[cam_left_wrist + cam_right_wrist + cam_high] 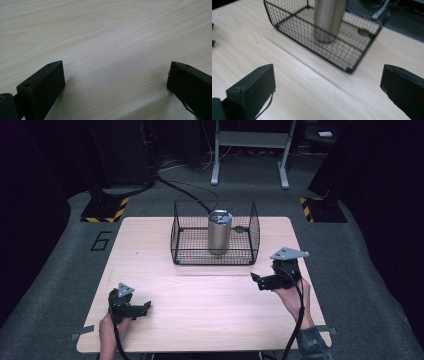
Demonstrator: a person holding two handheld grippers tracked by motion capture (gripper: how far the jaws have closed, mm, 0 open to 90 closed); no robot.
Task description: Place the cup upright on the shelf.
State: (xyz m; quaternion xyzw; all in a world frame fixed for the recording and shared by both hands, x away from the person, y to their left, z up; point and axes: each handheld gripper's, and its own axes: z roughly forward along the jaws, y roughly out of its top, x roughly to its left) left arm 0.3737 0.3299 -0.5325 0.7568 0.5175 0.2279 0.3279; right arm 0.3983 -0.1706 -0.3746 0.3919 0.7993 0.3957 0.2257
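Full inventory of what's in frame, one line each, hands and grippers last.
Table: 1, light wood, centre of the high view.
Wire basket: 1, black mesh, open top, far middle of the table.
Metal cup: 1, silver, upright inside the basket.
Small dark object: 1, on the basket floor right of the cup; too small to identify.
Floor: grey carpet, with yellow-black striped stand bases and grey frame legs beyond the table.
Left gripper: 1, black, near left of the table, jaws apart, holding nothing.
Right gripper: 1, black, right side, jaws apart, holding nothing, aimed toward the basket.

Steel cup point(219, 231) upright inside wire basket point(186, 254) on table point(200, 305).
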